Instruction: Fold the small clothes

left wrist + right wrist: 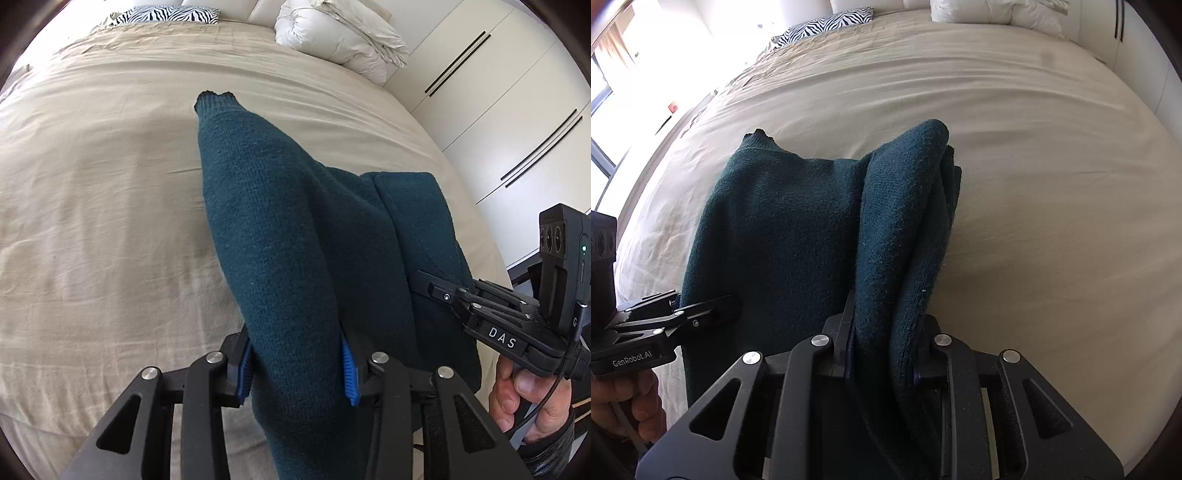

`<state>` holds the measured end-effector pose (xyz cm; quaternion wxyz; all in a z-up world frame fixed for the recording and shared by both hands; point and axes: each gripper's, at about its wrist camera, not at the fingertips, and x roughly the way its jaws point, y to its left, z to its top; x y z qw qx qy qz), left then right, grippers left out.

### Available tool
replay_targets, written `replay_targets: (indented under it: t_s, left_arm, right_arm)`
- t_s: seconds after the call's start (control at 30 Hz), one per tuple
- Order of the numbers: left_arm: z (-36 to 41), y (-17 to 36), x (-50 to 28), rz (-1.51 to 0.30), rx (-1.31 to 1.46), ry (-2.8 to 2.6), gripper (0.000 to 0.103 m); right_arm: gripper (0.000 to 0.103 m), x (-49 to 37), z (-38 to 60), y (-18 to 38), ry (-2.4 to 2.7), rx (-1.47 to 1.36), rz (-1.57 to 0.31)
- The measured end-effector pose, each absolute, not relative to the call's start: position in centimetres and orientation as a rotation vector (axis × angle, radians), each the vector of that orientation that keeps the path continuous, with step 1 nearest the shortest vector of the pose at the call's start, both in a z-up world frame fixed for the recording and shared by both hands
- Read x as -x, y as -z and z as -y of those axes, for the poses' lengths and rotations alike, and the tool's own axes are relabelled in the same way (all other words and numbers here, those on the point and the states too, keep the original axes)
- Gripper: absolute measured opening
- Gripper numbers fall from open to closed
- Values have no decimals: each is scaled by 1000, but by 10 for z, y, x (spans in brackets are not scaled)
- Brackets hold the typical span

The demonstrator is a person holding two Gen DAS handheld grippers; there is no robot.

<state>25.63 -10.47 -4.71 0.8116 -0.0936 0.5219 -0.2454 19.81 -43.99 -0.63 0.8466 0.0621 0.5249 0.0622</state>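
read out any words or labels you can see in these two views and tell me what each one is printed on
"DAS" – white letters on the body of the right hand-held gripper, seen in the left wrist view.
"GenRobot.AI" – on the body of the left hand-held gripper, seen in the right wrist view.
The teal sweater shows no readable text.

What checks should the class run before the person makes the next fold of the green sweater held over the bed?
1. Left gripper shut on the sweater, cloth pinched between the blue pads: ok.
2. Right gripper shut on a bunched, layered edge: ok.
3. Sweater spread flat between the grippers: not ok, it sags and bunches.
4. Bed sheet beneath has free room for laying down: ok.
5. Duvet and zebra pillow lie far from the sweater: ok.
6. Whether the sweater's lower part touches the bed: cannot tell.
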Motion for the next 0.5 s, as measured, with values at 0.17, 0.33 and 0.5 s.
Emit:
replay_targets:
  t_s: [0.17, 0.33, 0.5]
  left_arm:
    - [65, 14, -205, -1066, 166, 500, 41]
    - [22, -5, -149, -1043, 150, 477, 41]
    - [-20, -6, -108, -1041, 147, 427, 41]
  right_arm:
    - [19, -148, 394, -29, -165, -88, -1032]
    - [19, -92, 352, -51, -251, -98, -1003]
    - [19, -49, 309, -52, -325, -117, -1006]
